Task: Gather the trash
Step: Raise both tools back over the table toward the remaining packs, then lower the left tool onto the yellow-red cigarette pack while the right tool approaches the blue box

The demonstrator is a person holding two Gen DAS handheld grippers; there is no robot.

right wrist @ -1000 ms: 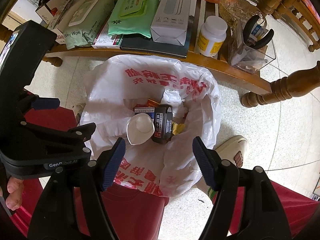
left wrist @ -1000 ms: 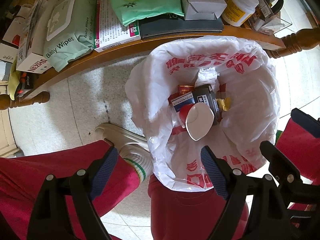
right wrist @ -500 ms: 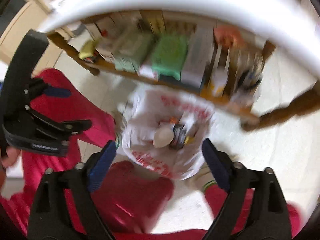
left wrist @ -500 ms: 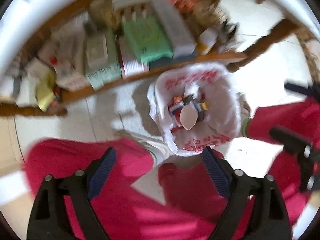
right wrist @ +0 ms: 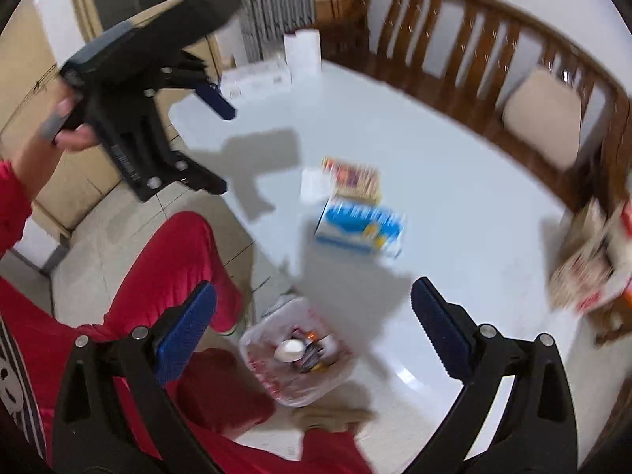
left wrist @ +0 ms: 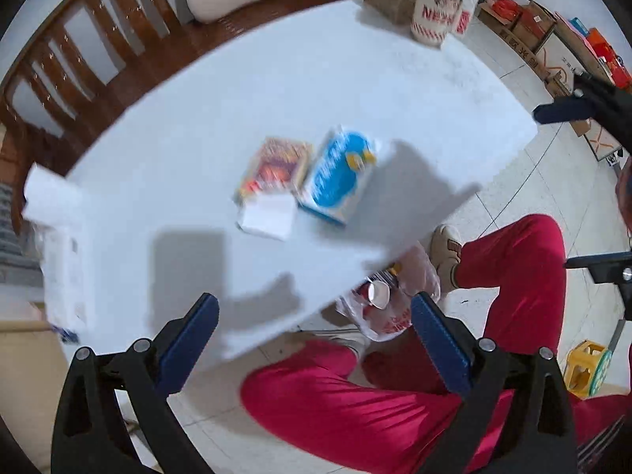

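Note:
On the white table (left wrist: 276, 91) lie a blue-and-white carton (left wrist: 339, 175), a red-and-yellow box (left wrist: 276, 168) and a small white box (left wrist: 268, 217); they also show in the right wrist view: the carton (right wrist: 361, 229), the red-and-yellow box (right wrist: 353, 179), the white box (right wrist: 314, 183). A bin lined with a white bag (right wrist: 296, 355) holds trash on the floor by the table edge; it is partly hidden in the left wrist view (left wrist: 389, 304). My left gripper (left wrist: 314, 343) is open and empty above the table edge. My right gripper (right wrist: 314, 326) is open and empty above the bin.
A wooden bench (right wrist: 493, 51) with a beige cushion (right wrist: 543, 118) stands behind the table. A white jug (left wrist: 440, 4) and boxes stand at the table's far end. White boxes (right wrist: 256, 77) sit at another corner. Red-trousered legs (left wrist: 395, 407) are beside the bin.
Both grippers have risen from just above the bin under the table to above the tabletop. The views now look down on the table and its boxes. Both stay open.

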